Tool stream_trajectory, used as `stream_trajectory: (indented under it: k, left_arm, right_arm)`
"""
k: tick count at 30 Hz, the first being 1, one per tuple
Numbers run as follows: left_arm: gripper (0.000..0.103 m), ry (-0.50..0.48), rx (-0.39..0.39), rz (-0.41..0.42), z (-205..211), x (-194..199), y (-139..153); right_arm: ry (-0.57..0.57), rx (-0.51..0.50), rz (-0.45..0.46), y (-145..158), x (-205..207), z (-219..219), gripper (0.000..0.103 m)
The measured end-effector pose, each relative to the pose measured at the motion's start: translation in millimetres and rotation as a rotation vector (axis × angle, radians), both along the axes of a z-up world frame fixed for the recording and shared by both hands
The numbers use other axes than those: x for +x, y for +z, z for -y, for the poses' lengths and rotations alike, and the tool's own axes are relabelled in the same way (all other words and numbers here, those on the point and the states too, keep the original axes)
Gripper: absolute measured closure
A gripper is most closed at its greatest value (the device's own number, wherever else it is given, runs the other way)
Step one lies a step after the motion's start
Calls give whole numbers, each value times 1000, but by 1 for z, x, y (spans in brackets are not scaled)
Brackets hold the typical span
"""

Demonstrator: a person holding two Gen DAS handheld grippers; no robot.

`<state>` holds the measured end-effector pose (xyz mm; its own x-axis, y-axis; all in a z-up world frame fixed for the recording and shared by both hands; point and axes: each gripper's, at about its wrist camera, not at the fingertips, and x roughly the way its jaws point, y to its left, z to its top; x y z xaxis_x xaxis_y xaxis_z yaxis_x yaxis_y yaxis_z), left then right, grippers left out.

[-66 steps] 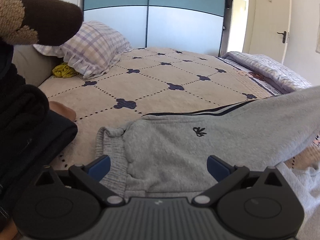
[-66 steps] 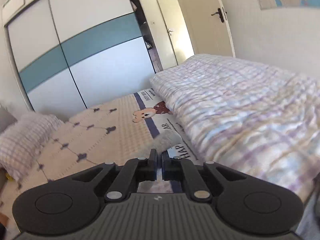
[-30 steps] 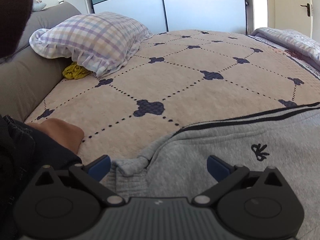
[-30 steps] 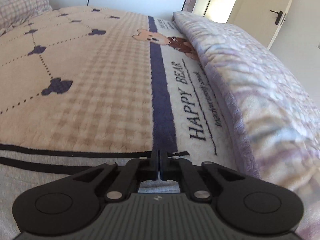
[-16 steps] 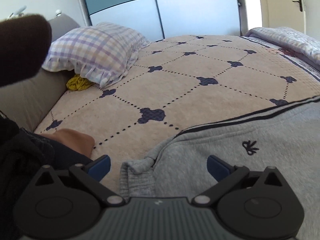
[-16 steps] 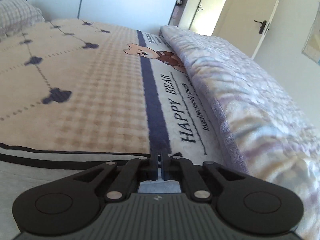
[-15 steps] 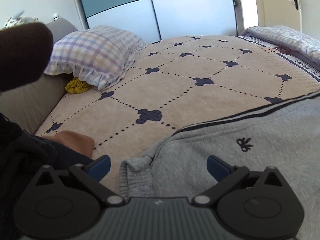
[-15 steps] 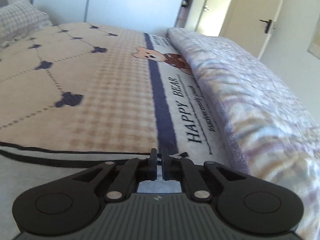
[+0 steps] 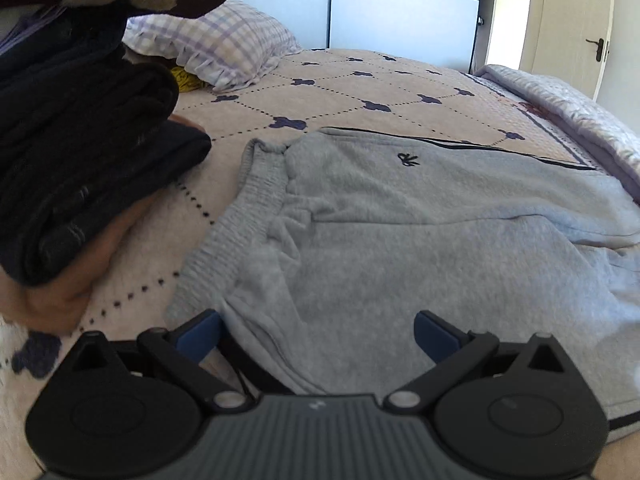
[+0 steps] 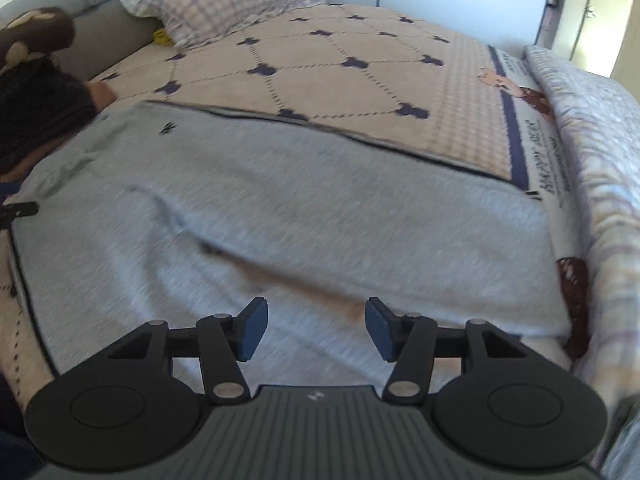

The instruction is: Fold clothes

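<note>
The grey sweatpants (image 9: pixel 420 240) lie flat on the bed (image 9: pixel 360 80), long axis running left to right, waistband at the left just ahead of the left tool (image 9: pixel 316 332), whose jaws stand wide and empty. Over the leg end, the right tool (image 10: pixel 316 326) is opening, nothing between its pads. Farther left sits a dark folded pile (image 9: pixel 80 160).

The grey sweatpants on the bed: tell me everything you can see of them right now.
The grey sweatpants look like soft fleece, with a ribbed elastic waistband at the left, a small dark embroidered logo and thin dark side stripes. They lie spread flat across the patterned bed cover, one layer folded over another, with a few creases. The waistband end lies close to a stack of dark folded clothes. Neither gripper grips them.
</note>
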<state>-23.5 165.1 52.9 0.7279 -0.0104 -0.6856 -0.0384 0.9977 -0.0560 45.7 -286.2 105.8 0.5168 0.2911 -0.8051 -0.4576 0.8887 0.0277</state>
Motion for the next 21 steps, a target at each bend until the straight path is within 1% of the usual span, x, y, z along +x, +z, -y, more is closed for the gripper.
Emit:
stream_trajectory:
  k: [2, 5, 6, 7, 8, 9, 10, 11, 13, 15, 17, 18, 19, 21]
  left_arm:
    - [0, -21, -34, 17, 7, -9, -1]
    - [0, -50, 5, 63, 22, -12, 1]
    - [0, -61, 27, 49, 26, -9, -4]
    - [0, -69, 51, 32, 30, -6, -9]
    - [0, -47, 82, -21, 31, -3, -17]
    - [0, -19, 76, -42, 27, -4, -23]
    - [0, 9, 68, -59, 23, -6, -29]
    - [0, 23, 32, -45, 17, -13, -31]
    - [0, 37, 3, -44, 9, -22, -30]
    - [0, 49, -35, -44, 5, -28, -26]
    - [0, 49, -71, -38, 2, -34, -21]
    - [0, 46, -95, -31, 1, -35, -21]
    - [0, 43, -118, -23, 0, -37, -20]
    - [0, 30, -168, -8, -1, -37, -20]
  right_arm:
    - [21, 34, -14, -16, -19, -16, 46]
    - [14, 74, 36, -36, -37, -39, 46]
    - [1, 74, 60, -42, -39, -47, 46]
    - [-7, 41, 71, -49, -38, -55, 46]
    - [-10, -9, 76, -58, -37, -64, 46]
    - [-13, -58, 80, -67, -36, -72, 46]
    - [-15, -81, 90, -73, -37, -74, 46]
    - [-16, -87, 102, -78, -41, -72, 46]
    - [-53, -72, 72, -75, -46, -55, 45]
    - [-108, -90, 65, -75, -59, -28, 45]
    - [-153, -80, 55, -77, -74, 2, 45]
    - [-207, -61, 39, -79, -82, 23, 41]
    - [-258, -62, 33, -80, -89, 40, 41]
    - [-342, -105, 44, -79, -110, 65, 41]
